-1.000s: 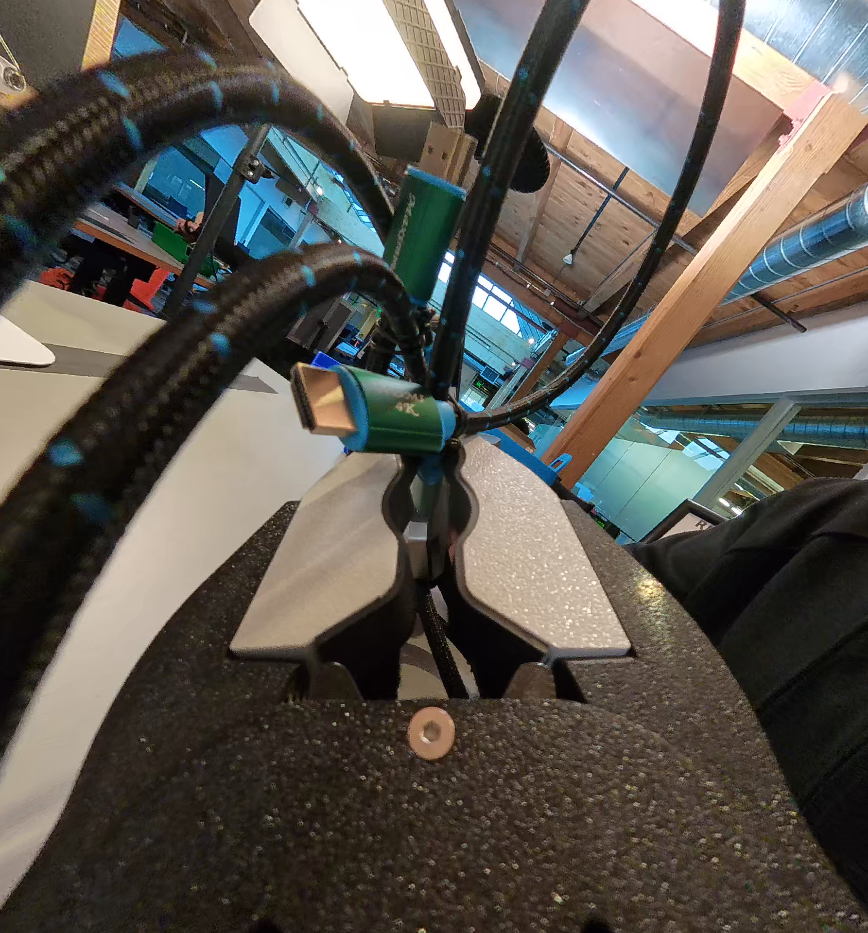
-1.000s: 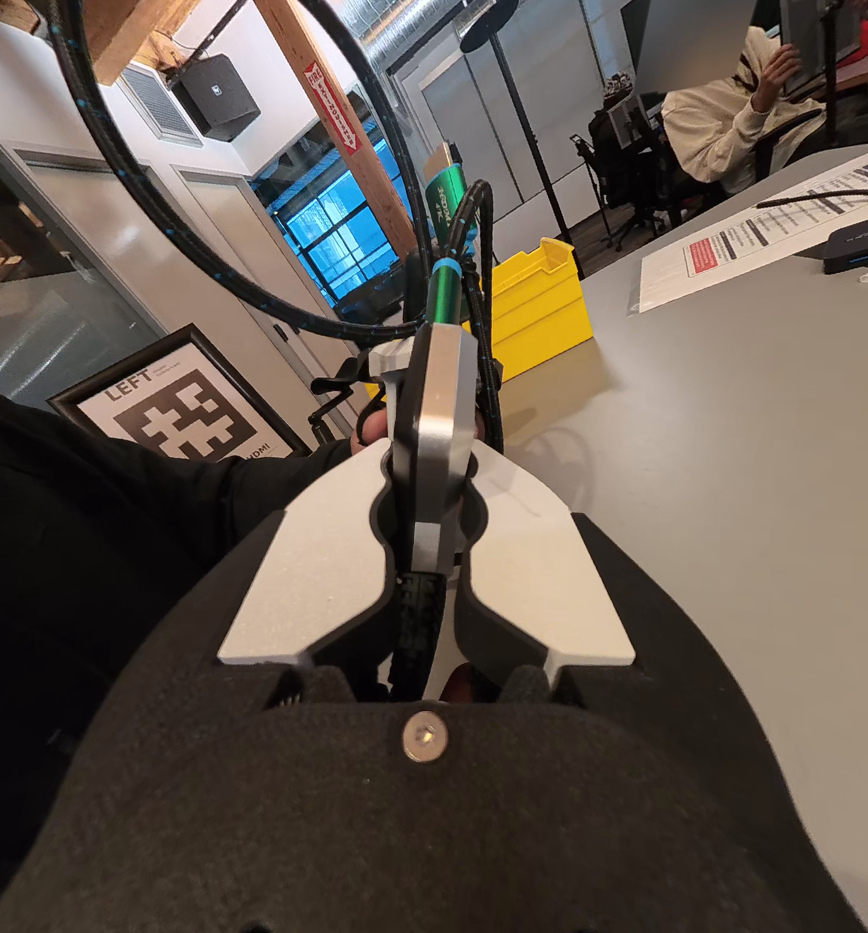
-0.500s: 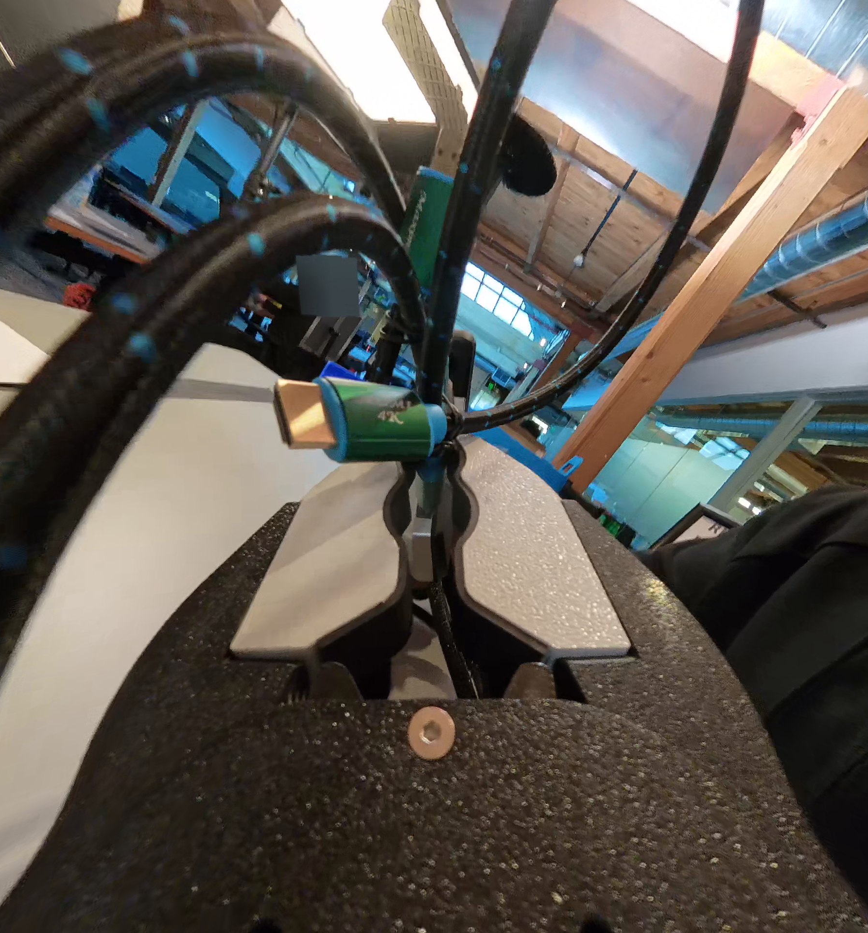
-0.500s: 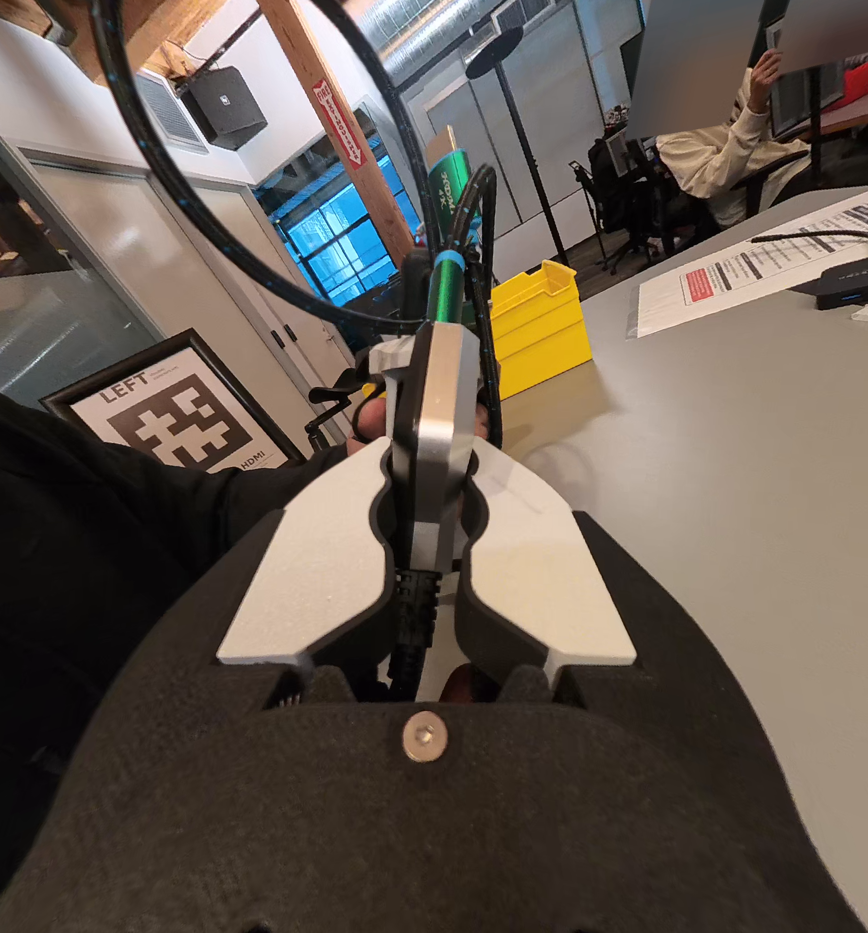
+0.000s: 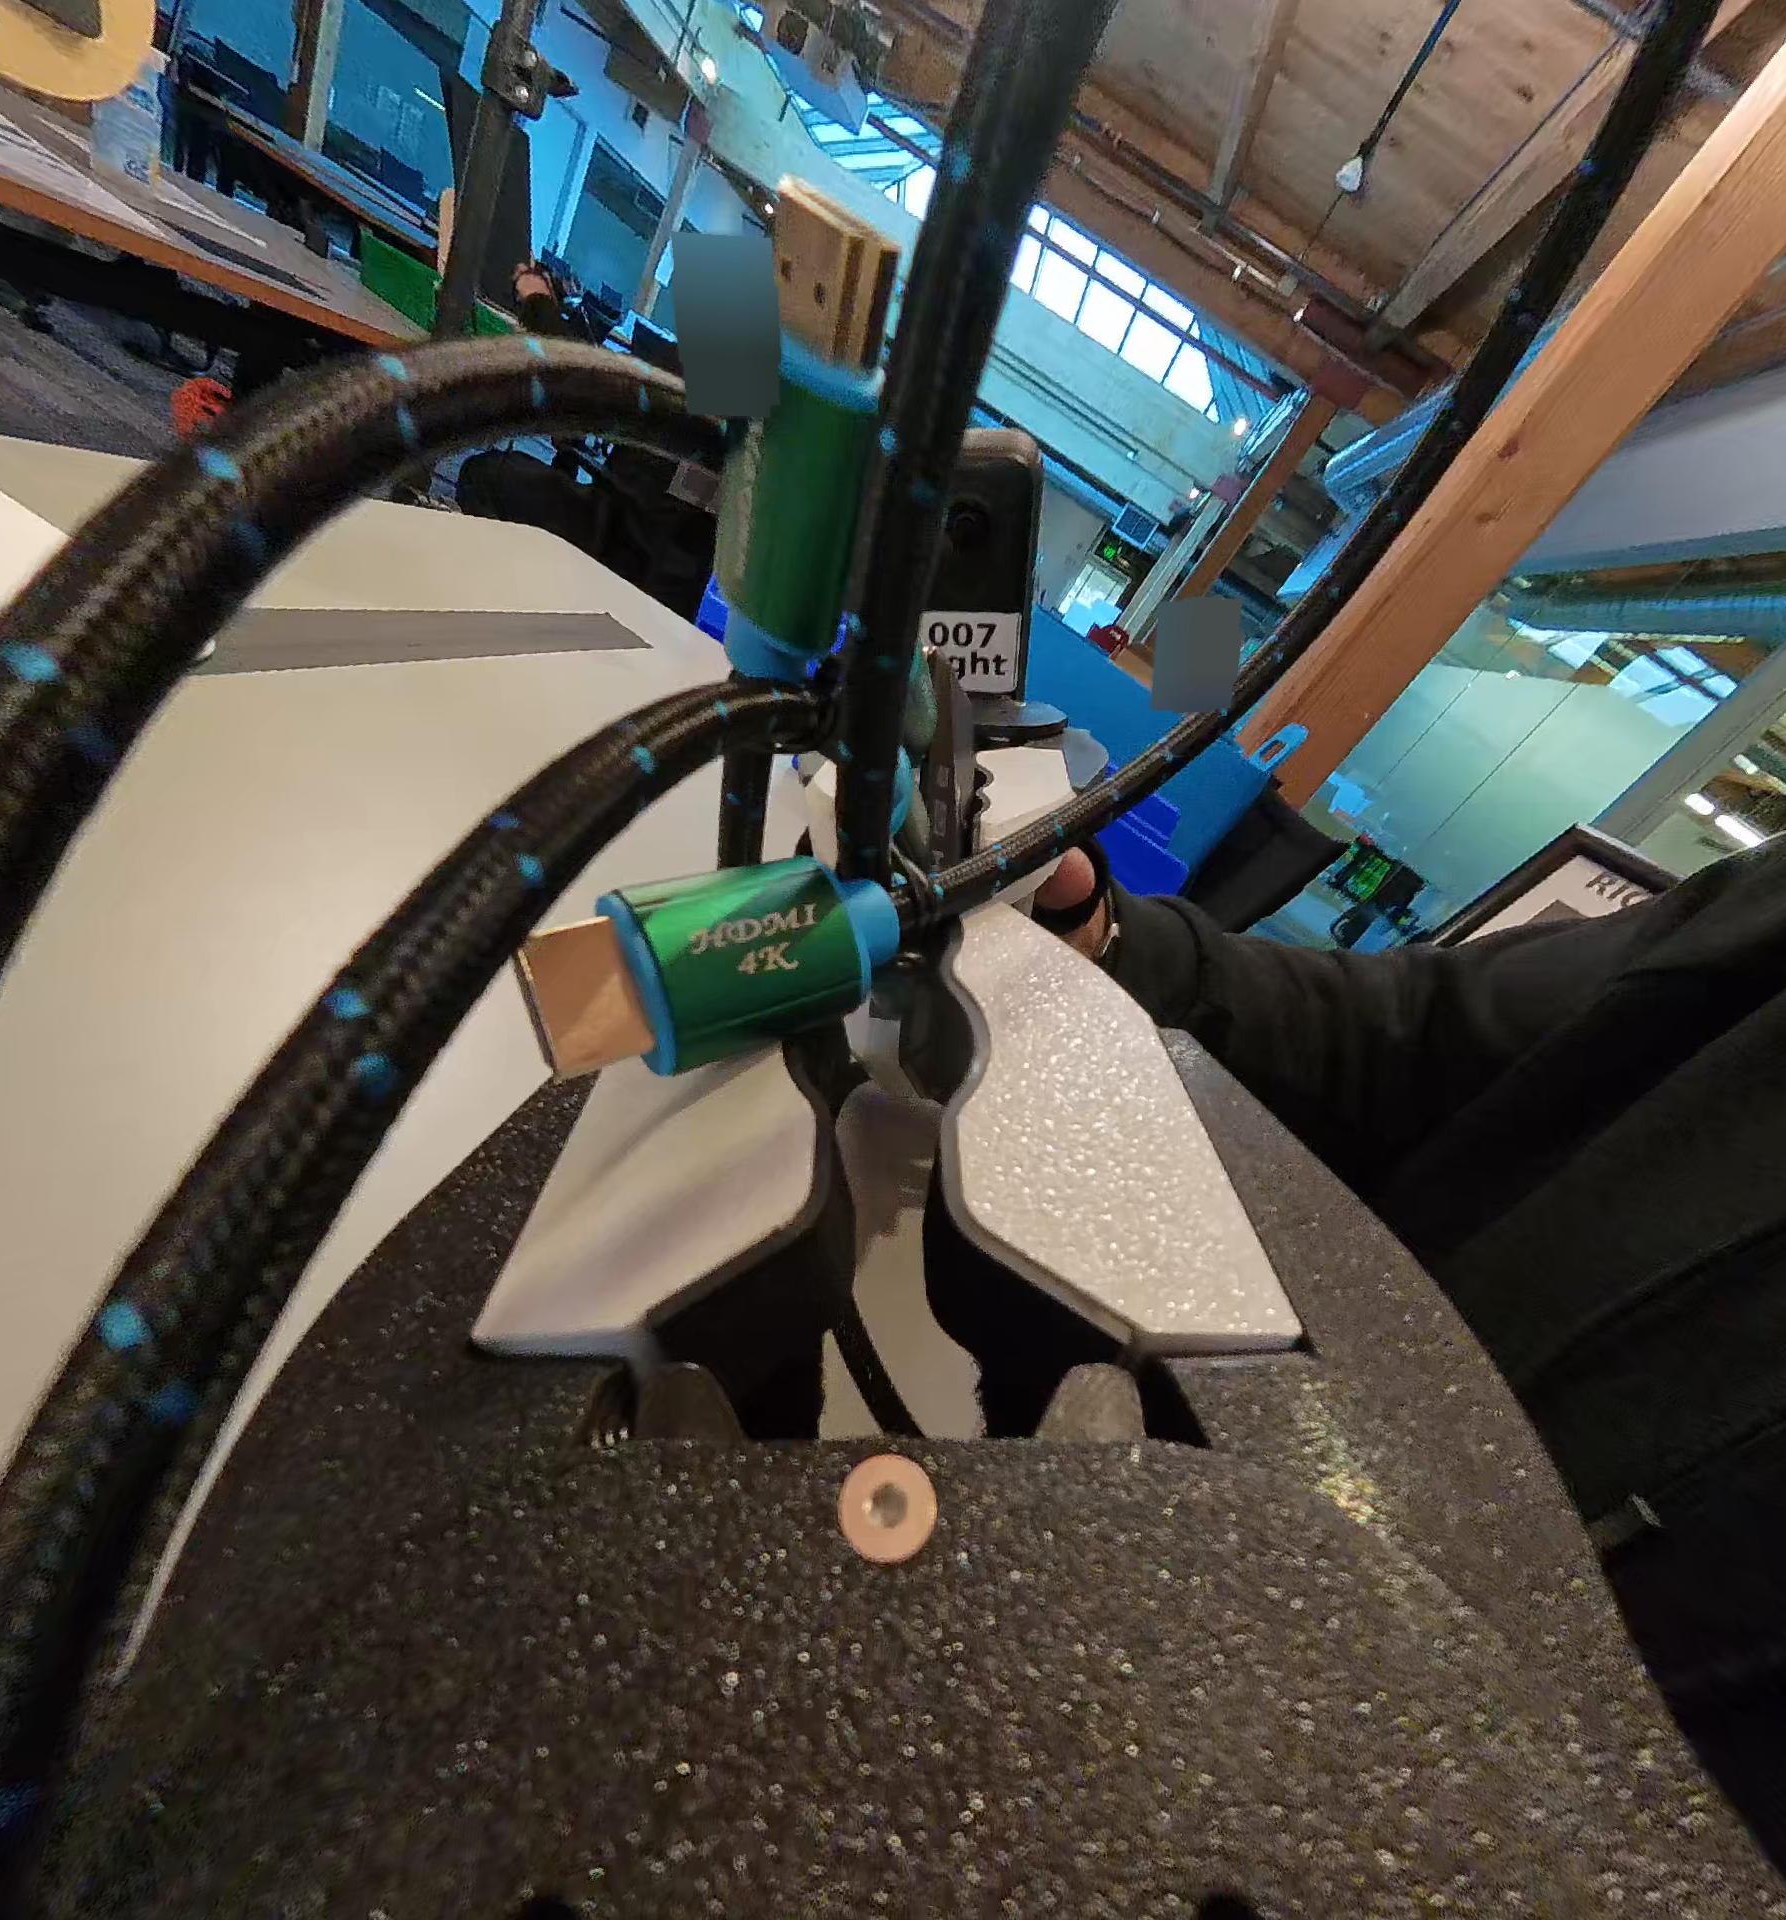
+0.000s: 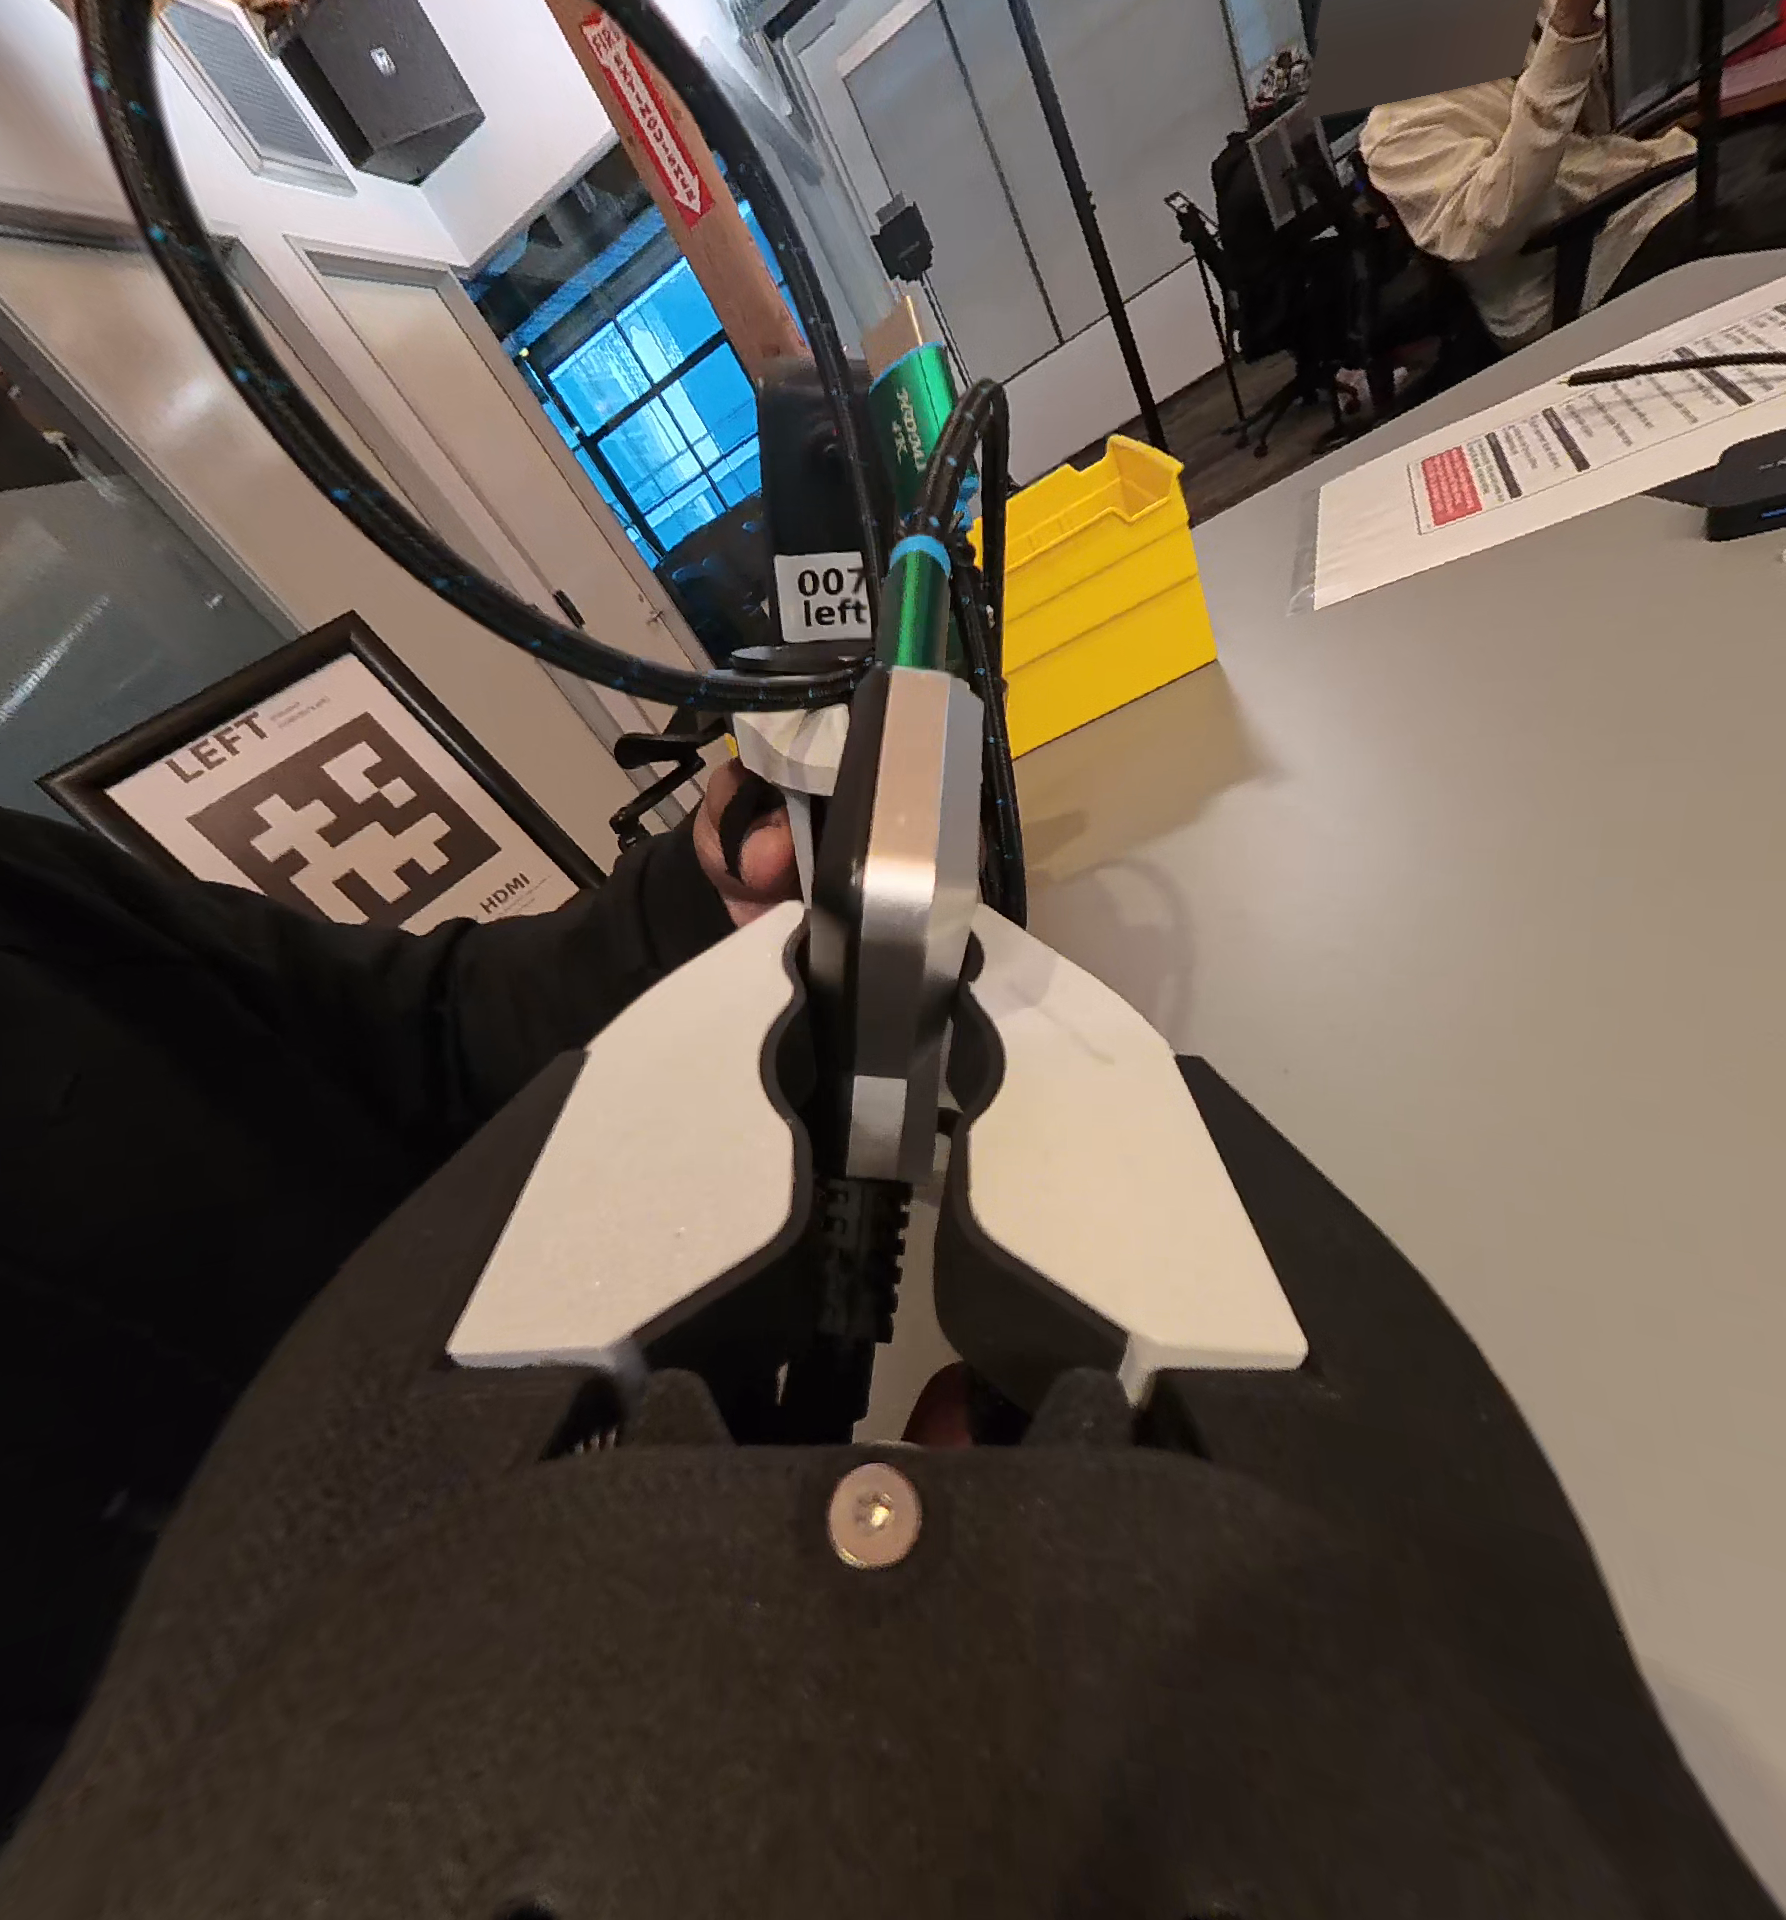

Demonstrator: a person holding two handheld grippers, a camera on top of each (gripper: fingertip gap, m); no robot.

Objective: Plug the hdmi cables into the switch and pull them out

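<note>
Right wrist view: right gripper (image 6: pixel 884 925) is pinching the flat silver metal switch (image 6: pixel 894 894) at centre frame, one green-shelled HDMI plug (image 6: pixel 920 608) seated, two others dangling unplugged.

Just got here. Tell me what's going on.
A person is working with two handheld grippers above a grey table. The right gripper has its fingers shut on the silver switch, held edge-up. The left gripper is shut on a braided cable right at the switch's far end, where a green plug appears seated in a port. Two other plugs hang free with their gold tips bare, one lying sideways and one pointing up.
</note>
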